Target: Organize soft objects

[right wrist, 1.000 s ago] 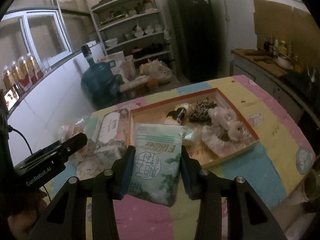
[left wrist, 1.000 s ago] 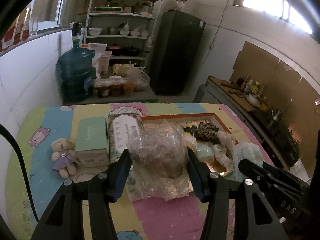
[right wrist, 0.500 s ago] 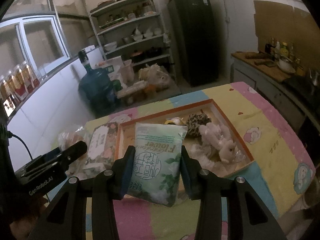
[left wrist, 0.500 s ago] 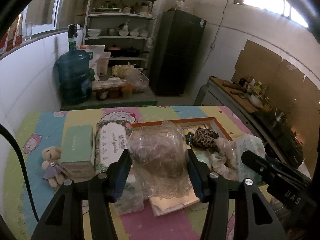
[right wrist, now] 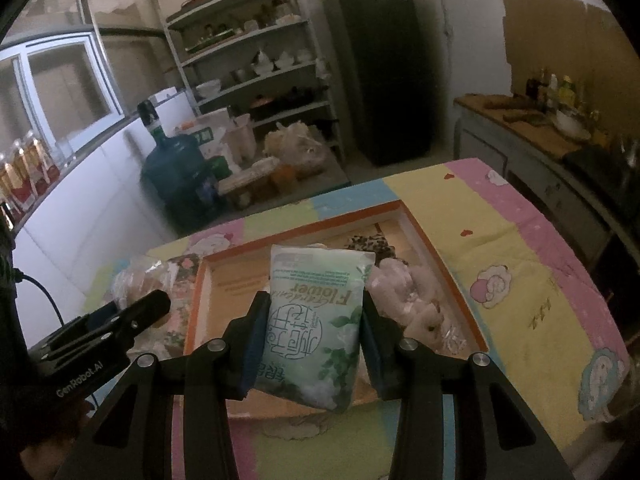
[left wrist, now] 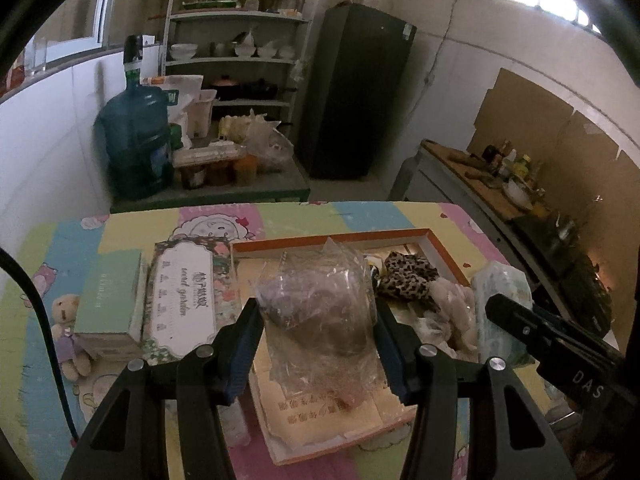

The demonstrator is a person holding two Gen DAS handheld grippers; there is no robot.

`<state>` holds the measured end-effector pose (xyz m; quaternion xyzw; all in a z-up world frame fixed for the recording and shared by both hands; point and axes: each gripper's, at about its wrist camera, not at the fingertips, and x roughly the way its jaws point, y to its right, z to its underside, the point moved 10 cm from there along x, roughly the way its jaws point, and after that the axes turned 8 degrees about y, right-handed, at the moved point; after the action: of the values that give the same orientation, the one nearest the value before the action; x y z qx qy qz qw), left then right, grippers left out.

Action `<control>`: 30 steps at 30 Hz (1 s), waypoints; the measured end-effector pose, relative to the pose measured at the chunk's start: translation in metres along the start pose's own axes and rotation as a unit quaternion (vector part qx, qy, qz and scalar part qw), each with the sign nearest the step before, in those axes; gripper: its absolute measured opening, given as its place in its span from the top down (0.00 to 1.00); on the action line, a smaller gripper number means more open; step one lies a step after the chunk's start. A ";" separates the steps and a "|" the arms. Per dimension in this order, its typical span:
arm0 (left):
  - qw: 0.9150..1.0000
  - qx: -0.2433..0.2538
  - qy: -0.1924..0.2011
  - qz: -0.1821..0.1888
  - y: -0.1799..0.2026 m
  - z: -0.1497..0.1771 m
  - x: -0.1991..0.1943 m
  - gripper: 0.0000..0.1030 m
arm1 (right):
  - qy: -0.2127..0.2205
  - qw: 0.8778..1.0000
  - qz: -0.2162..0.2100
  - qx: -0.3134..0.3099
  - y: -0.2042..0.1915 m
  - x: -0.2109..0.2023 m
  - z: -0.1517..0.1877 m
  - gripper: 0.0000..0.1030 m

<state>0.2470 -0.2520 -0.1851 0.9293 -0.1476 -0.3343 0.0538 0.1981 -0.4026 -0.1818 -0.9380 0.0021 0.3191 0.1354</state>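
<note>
the left gripper [left wrist: 316, 334] is clamped on a clear plastic bag [left wrist: 320, 312] with something brownish inside, held over the near end of the orange-rimmed tray [left wrist: 332, 238] on the desk [left wrist: 360, 214]. the right gripper [right wrist: 314, 328] grips a pale green tissue pack [right wrist: 316, 320], also above the tray

only the left wrist view shows the things left of the tray: one small teddy bear [left wrist: 68, 332], one mint-green box [left wrist: 108, 300] and one flowered pack [left wrist: 188, 292] with script lettering too small to read surely, lying side by side. it also catches one leopard-print cloth [left wrist: 408, 276] and whitish fluffy pieces in the tray, and chinese characters printed on the tray floor

the right wrist view alone shows the tissue pack's face, upside down, reading "flower" above large chinese characters. "genrobot.ai" reads on the left gripper's body there; "das" on the right one's in the left view

one blue water jug [left wrist: 134, 140] stands behind the desk
</note>
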 end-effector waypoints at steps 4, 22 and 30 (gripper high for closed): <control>1.000 -0.004 -0.006 -0.009 0.001 -0.002 0.014 0.47 | -0.012 1.000 -0.008 -0.007 0.005 0.016 -0.002 0.58; 0.997 -0.017 -0.040 -0.059 -0.003 -0.007 0.085 0.47 | -0.070 0.994 -0.060 -0.052 0.005 0.094 -0.009 0.58; 0.996 -0.022 -0.057 -0.071 -0.002 -0.001 0.111 0.47 | -0.086 0.992 -0.072 -0.062 0.007 0.115 -0.007 0.58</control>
<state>0.3299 -0.2843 -0.2517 0.9153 -0.0772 -0.3931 0.0416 0.2930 -0.4017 -0.2471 -0.9113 -0.0969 0.3876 0.0993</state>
